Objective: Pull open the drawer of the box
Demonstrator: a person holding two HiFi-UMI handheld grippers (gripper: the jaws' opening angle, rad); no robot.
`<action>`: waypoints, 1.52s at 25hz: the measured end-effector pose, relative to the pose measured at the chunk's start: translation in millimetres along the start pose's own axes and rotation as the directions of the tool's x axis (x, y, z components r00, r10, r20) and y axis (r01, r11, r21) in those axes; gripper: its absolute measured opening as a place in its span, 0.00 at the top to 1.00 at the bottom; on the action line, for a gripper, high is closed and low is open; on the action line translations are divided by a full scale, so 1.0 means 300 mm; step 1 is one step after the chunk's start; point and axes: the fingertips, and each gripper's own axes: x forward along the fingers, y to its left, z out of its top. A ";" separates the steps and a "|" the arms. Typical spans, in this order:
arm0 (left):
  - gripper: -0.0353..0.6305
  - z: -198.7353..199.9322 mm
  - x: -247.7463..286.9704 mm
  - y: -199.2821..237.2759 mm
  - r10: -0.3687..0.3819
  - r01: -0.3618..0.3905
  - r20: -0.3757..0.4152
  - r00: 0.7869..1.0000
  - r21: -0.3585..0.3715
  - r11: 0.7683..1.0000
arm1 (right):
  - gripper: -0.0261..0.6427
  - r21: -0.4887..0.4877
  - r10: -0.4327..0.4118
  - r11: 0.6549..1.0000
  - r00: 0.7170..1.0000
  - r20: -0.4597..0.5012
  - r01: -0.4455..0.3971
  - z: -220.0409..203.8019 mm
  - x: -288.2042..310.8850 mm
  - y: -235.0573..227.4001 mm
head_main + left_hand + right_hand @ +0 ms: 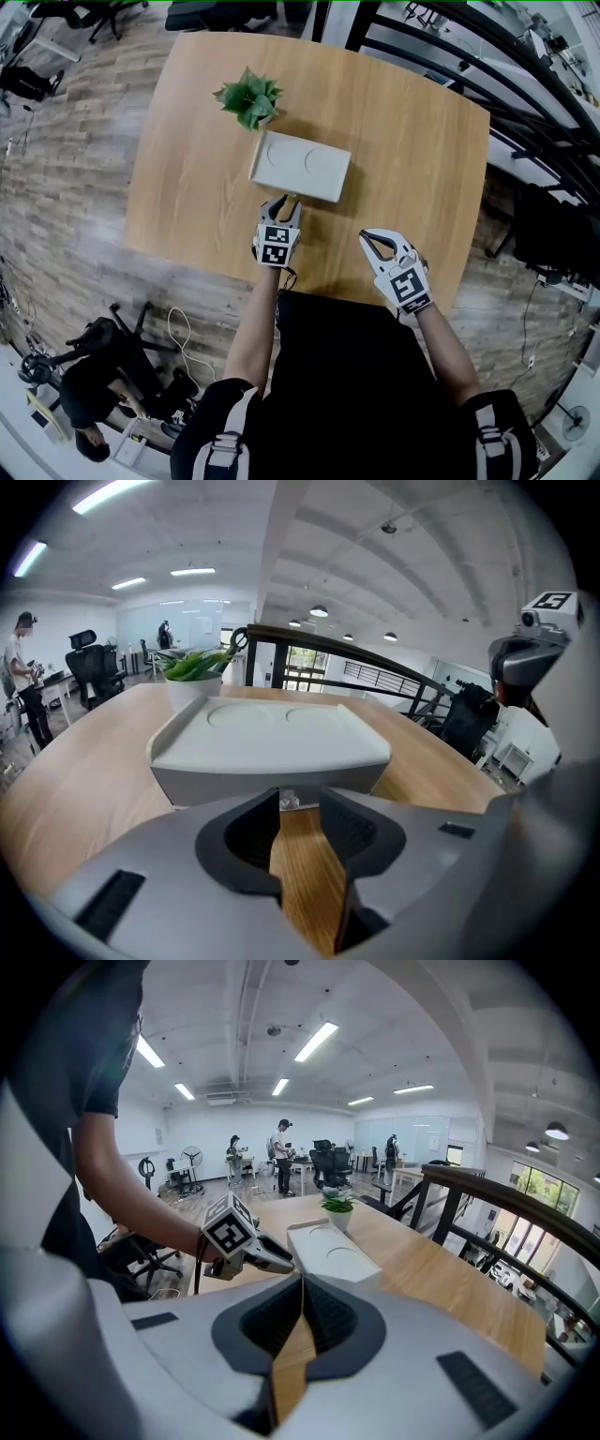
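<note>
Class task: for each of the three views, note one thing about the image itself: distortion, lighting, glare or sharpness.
Head view: heavy fisheye, the table edges bow; light even, no hard shadows. Left gripper view: round dark vignette, the box sharp, the ceiling strip light blown out. Right gripper view: same vignette, the railing bends, the ceiling lights glare.

Bare table flanks the box; a potted plant stands just behind it.
</note>
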 end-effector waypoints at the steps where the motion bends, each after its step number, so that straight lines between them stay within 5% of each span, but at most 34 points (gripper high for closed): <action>1: 0.75 -0.009 0.009 0.008 0.001 -0.001 -0.008 1.000 -0.009 1.000 | 0.92 0.002 -0.001 1.000 1.000 0.000 0.001 0.002 0.005 0.000; 38: 0.82 -0.055 0.097 0.032 -0.044 0.038 -0.045 0.998 -0.128 0.991 | 0.92 0.040 -0.029 0.999 1.000 -0.012 0.030 -0.016 0.015 0.000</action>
